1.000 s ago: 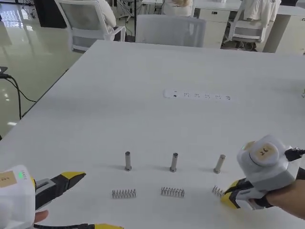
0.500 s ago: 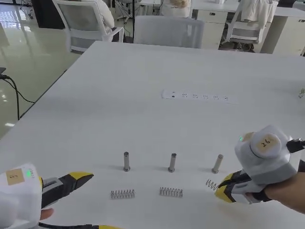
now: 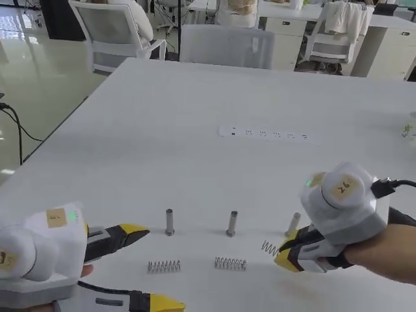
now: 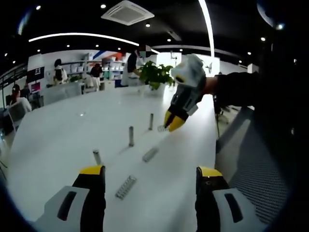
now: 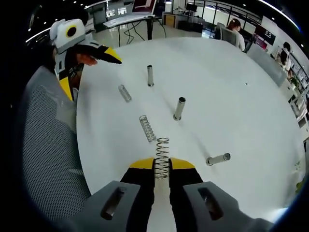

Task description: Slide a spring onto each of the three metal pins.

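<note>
Three upright metal pins (image 3: 169,222) (image 3: 231,223) (image 3: 294,224) stand in a row on the white table (image 3: 214,162). Two springs (image 3: 164,266) (image 3: 231,263) lie in front of the left and middle pins. My right gripper (image 3: 286,255) is shut on a third spring (image 3: 270,247), which it holds just left of and in front of the right pin. In the right gripper view that spring (image 5: 162,152) sticks out past the shut jaws (image 5: 161,165), with the nearest pin (image 5: 218,158) to its right. My left gripper (image 3: 162,268) stands open near the left spring (image 4: 125,187).
A white power strip (image 3: 268,135) lies at mid-table beyond the pins. Office chairs (image 3: 224,45) stand at the far edge. The table's left edge (image 3: 58,136) drops to a shiny floor with a black cable (image 3: 16,130).
The right gripper has lifted its spring off the table and carried it left, toward the right pin. The left gripper has moved forward toward the left spring.
</note>
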`<state>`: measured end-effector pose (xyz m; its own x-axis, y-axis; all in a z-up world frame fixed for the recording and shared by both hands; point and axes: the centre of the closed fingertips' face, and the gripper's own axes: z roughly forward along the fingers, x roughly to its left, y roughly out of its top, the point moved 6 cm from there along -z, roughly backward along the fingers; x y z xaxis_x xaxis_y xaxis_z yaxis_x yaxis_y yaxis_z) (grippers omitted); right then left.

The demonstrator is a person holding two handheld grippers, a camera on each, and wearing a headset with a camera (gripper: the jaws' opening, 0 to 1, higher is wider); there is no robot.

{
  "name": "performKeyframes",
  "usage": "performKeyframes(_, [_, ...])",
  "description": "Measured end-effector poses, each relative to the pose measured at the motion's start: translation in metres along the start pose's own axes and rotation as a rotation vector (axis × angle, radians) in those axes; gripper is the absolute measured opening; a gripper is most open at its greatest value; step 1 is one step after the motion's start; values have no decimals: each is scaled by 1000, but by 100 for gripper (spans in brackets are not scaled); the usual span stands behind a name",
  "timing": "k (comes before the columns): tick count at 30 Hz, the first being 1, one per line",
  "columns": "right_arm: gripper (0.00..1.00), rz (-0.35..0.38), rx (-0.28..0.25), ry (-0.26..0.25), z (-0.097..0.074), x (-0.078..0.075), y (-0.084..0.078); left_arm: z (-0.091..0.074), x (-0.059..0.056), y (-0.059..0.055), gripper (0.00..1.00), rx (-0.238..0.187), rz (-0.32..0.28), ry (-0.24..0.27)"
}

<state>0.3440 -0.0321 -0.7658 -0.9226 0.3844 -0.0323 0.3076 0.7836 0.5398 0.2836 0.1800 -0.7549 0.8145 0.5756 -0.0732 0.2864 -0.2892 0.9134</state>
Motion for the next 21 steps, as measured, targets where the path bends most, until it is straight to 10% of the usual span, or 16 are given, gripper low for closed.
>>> performKeyframes(21, [8,-168,5,93,6,40,32,35,-14,10,62,51,80,-158])
